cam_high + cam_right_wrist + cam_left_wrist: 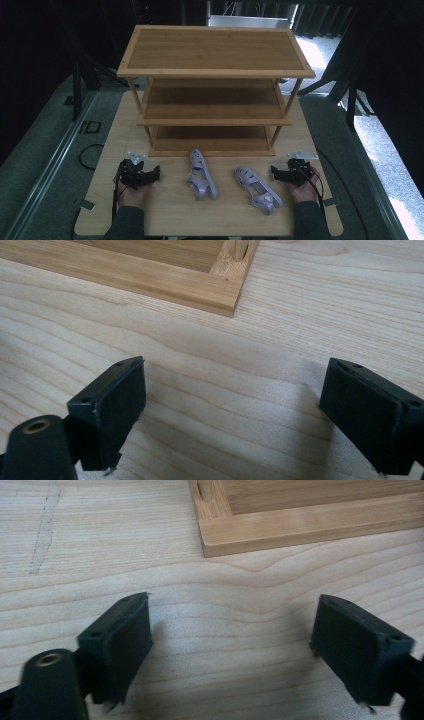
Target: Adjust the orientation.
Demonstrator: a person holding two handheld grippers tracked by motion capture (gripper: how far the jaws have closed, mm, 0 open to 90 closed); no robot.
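Note:
Two lilac sandals lie on the wooden table in front of a three-tier bamboo shoe rack (212, 75). The left sandal (201, 175) points toward the rack; the right sandal (258, 189) lies angled, toe to the upper left. My left gripper (145, 172) rests on the table left of the sandals, held in a hand. Its jaws stand wide apart over bare wood (232, 635), so it is open and holds nothing. My right gripper (281, 172) rests just right of the right sandal, also open (232, 400) with nothing between its fingers.
The rack's bottom left corner (215, 535) lies ahead of the left gripper, and its bottom right corner (225, 290) ahead of the right one. The table (165, 210) stands on a grey floor; dark stands and cables surround it. All three shelves look bare.

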